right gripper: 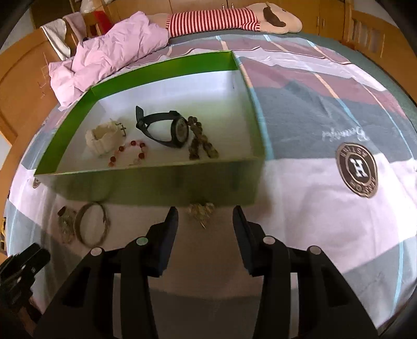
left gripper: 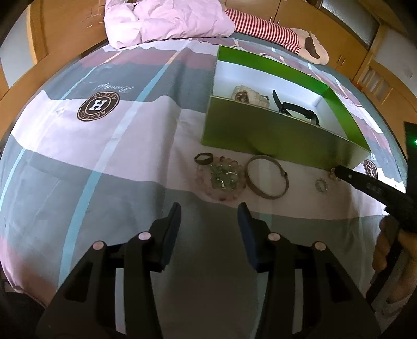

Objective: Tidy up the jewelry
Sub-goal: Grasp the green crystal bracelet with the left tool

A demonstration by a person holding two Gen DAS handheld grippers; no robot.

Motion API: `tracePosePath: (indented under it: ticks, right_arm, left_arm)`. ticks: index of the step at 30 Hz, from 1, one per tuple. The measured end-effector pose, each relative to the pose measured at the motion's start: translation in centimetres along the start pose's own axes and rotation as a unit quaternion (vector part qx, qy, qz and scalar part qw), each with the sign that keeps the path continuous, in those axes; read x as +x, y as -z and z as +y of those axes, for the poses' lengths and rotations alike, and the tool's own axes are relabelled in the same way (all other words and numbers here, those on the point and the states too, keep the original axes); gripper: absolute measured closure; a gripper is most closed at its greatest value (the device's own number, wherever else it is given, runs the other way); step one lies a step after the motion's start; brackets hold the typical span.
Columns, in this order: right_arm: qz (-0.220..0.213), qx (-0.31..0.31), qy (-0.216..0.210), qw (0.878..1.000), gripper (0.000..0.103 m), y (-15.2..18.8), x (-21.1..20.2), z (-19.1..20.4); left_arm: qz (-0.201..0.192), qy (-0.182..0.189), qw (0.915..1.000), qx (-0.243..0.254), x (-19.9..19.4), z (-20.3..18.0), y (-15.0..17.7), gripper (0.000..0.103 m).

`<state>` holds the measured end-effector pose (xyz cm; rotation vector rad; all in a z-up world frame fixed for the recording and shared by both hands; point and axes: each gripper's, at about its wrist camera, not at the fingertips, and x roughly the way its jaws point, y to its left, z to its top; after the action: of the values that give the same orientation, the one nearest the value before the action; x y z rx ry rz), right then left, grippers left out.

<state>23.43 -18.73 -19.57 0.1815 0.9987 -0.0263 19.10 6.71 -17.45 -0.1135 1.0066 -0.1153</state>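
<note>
A green box (right gripper: pixel 156 182) with a white inside stands on the bed; it also shows in the left wrist view (left gripper: pixel 260 130). Inside lie a black watch (right gripper: pixel 166 127), a cream bracelet (right gripper: pixel 104 140), a red bead bracelet (right gripper: pixel 130 153) and a brown bead strand (right gripper: pixel 200 140). In front of the box lie a metal bangle (left gripper: pixel 267 180), a pink and green bead pile (left gripper: pixel 221 180), a dark ring (left gripper: pixel 204 157), a small sparkly ring (left gripper: pixel 322 185) and a gold trinket (right gripper: pixel 200 211). My left gripper (left gripper: pixel 209 208) is open just short of the beads. My right gripper (right gripper: pixel 206 211) is open around the gold trinket.
The bed has a striped pink, grey and blue cover (left gripper: pixel 104 156) with a round H logo (right gripper: pixel 361 168). A crumpled pink quilt (left gripper: pixel 166 20) and a red striped plush toy (right gripper: pixel 221 18) lie at the far end. Wooden furniture (left gripper: pixel 65 31) surrounds the bed.
</note>
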Motion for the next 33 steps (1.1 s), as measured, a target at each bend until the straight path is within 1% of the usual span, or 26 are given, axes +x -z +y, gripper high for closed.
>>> tracePosePath:
  ticks: [1, 4, 8, 9, 10, 12, 14, 17, 18, 19, 20, 23, 24, 29, 31, 32, 33]
  right_arm:
    - [0.004, -0.002, 0.001, 1.000, 0.083, 0.2, 0.1, 0.0]
    - [0.014, -0.003, 0.002, 1.000, 0.083, 1.0, -0.5, -0.2]
    - [-0.003, -0.004, -0.010, 1.000, 0.081, 1.9, -2.2, -0.3]
    - [-0.007, -0.009, -0.010, 1.000, 0.081, 2.2, -2.6, -0.1]
    - [-0.010, -0.013, -0.011, 1.000, 0.081, 2.3, -3.0, 0.1]
    - [-0.006, -0.017, -0.016, 1.000, 0.081, 2.6, -3.0, 0.5]
    - [0.004, -0.012, -0.024, 1.000, 0.081, 2.9, -2.9, 0.6]
    - [0.011, -0.015, -0.031, 0.999, 0.081, 3.4, -2.7, 1.0]
    - [0.013, -0.017, -0.031, 0.999, 0.081, 3.7, -2.6, 1.2]
    - [0.015, -0.018, -0.032, 0.999, 0.081, 3.9, -2.5, 1.3]
    - [0.017, -0.017, -0.032, 0.999, 0.081, 4.0, -2.5, 1.3]
    - [0.024, -0.013, -0.034, 0.999, 0.081, 4.5, -2.3, 1.2]
    - [0.026, -0.011, -0.033, 0.999, 0.081, 4.6, -2.3, 1.1]
    - [0.024, -0.010, -0.034, 0.999, 0.081, 5.3, -3.0, 0.6]
    - [0.026, -0.017, -0.033, 0.999, 0.081, 5.5, -3.3, 0.8]
    - [0.027, -0.020, -0.034, 0.999, 0.081, 5.6, -3.3, 0.9]
    - [0.028, -0.024, -0.038, 0.999, 0.081, 5.7, -3.4, 1.1]
  left_arm:
    - [0.000, -0.001, 1.0000, -0.001, 0.0, 0.0, 0.0, 0.058]
    - [-0.001, -0.003, 1.0000, -0.001, 0.2, 0.1, -0.2, 0.054]
    - [0.000, -0.005, 0.9999, 0.010, 1.1, -0.6, -1.0, 0.054]
    - [-0.002, -0.008, 0.9999, 0.010, 1.4, -0.7, -1.3, 0.056]
    - [-0.003, -0.010, 0.9999, 0.009, 1.7, -0.8, -1.6, 0.060]
    - [0.001, -0.003, 1.0000, 0.006, 2.6, -1.0, -2.3, 0.066]
    - [0.008, 0.004, 0.9999, 0.015, 3.4, -1.6, -2.7, 0.068]
    - [0.014, 0.000, 0.9996, 0.023, 4.7, -2.1, -2.9, 0.068]
    - [0.017, 0.003, 0.9996, 0.023, 5.1, -2.1, -2.9, 0.070]
    - [0.017, 0.010, 0.9996, 0.020, 5.3, -2.0, -2.9, 0.076]
    - [0.016, 0.025, 0.9995, 0.014, 5.4, -1.9, -2.8, 0.080]
    - [0.024, 0.043, 0.9986, 0.017, 5.1, -1.8, -2.2, 0.081]
    - [0.029, 0.049, 0.9981, 0.022, 4.9, -2.0, -1.9, 0.082]
    - [0.056, 0.084, 0.9942, 0.035, 3.3, -2.7, 0.7, 0.084]
    - [0.072, 0.115, 0.9895, 0.049, 2.7, -3.6, 1.8, 0.084]
    - [0.080, 0.135, 0.9858, 0.060, 2.3, -4.3, 2.6, 0.084]
    - [0.081, 0.140, 0.9846, 0.068, 2.0, -4.7, 3.0, 0.084]
